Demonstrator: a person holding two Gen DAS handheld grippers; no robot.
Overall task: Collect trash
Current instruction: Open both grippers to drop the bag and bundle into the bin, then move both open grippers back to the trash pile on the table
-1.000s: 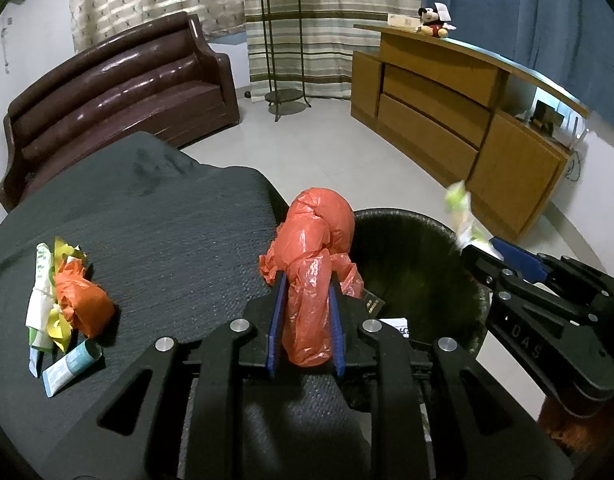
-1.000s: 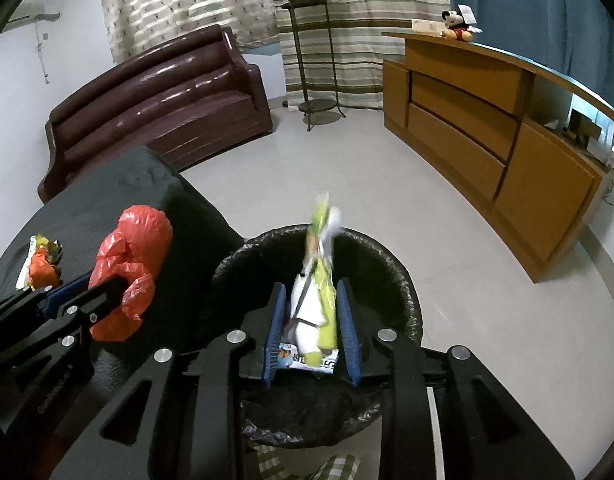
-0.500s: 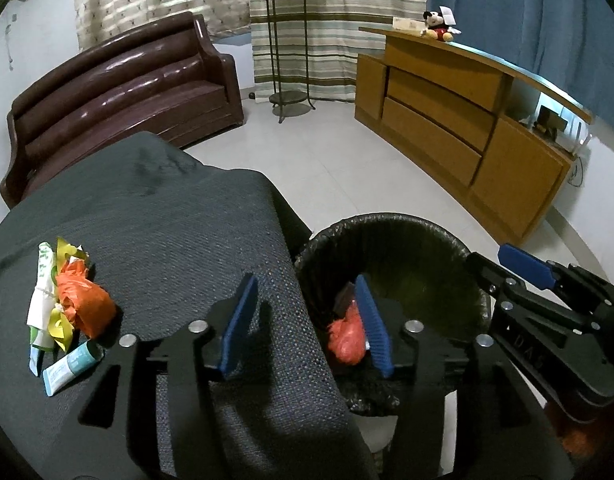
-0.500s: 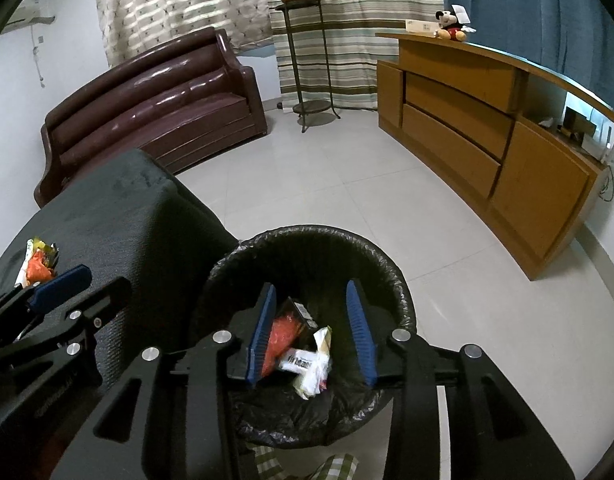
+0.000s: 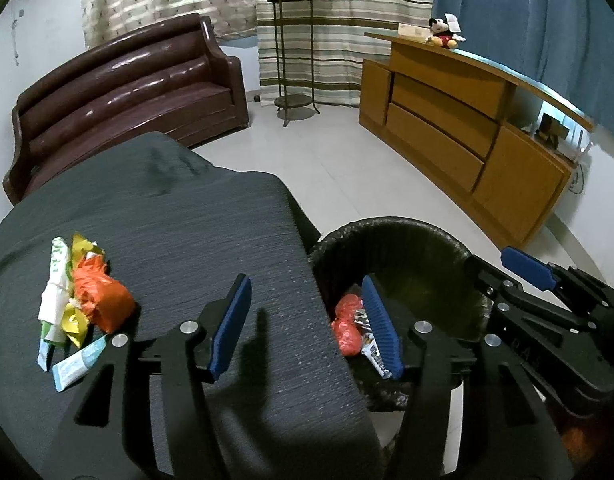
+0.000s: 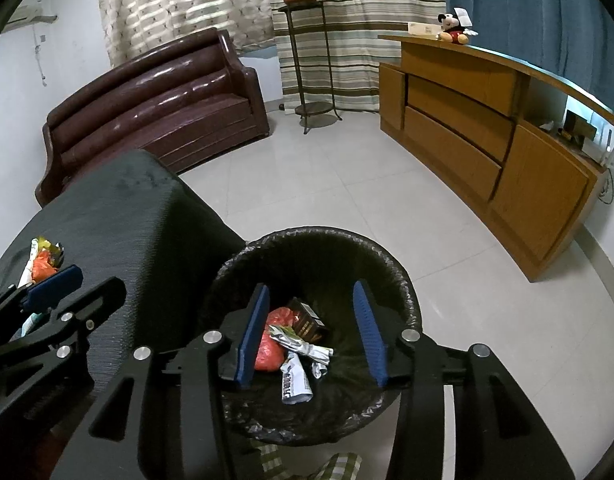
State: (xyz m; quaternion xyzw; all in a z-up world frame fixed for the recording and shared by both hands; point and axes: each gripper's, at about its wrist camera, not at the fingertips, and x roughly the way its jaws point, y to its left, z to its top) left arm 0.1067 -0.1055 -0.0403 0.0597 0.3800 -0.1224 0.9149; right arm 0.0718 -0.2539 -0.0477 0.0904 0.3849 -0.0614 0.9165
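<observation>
The right gripper's left finger is covering part of the orange bag inside the bin; print on the white wrapper is reading too small

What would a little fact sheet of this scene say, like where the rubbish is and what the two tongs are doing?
left tongs: open, empty, above the table edge and bin
right tongs: open, empty, above the bin
bin: black liner, on the floor beside the table
in bin: orange bag, silver wrapper, dark box
on table: a pile of wrappers
left to do: collect that pile
</observation>
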